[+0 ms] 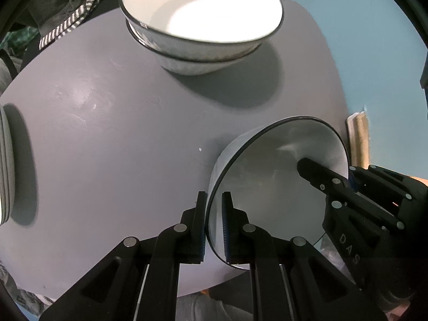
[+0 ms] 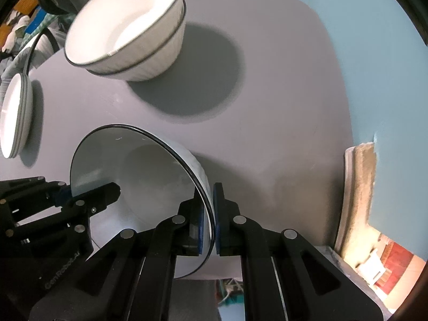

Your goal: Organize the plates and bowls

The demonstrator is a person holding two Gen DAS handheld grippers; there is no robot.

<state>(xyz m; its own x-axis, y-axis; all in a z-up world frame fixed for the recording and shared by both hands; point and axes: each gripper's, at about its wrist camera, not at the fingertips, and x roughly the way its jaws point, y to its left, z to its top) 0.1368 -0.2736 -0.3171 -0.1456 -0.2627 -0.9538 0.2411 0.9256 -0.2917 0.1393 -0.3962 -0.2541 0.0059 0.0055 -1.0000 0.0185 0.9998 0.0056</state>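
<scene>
A white bowl with a dark rim [image 1: 270,187] [image 2: 144,176] hangs above the grey table [image 1: 107,133] [image 2: 281,133], held from both sides. My left gripper [image 1: 214,224] is shut on its left rim, one pad inside and one outside. On the opposite rim my right gripper [image 2: 211,224] is shut the same way; it also shows in the left wrist view [image 1: 345,179]. The left gripper appears in the right wrist view [image 2: 67,195]. Two more white bowls stand nested [image 1: 200,24] [image 2: 125,32] at the far side of the table. A stack of white plates [image 1: 5,165] [image 2: 16,115] sits at the table's left edge.
A light blue wall [image 2: 374,53] runs along the table's right side, with a pale worn edge strip [image 2: 358,190]. Striped cloth [image 1: 67,26] and clutter lie beyond the far left of the table. The table's front edge is just below the held bowl.
</scene>
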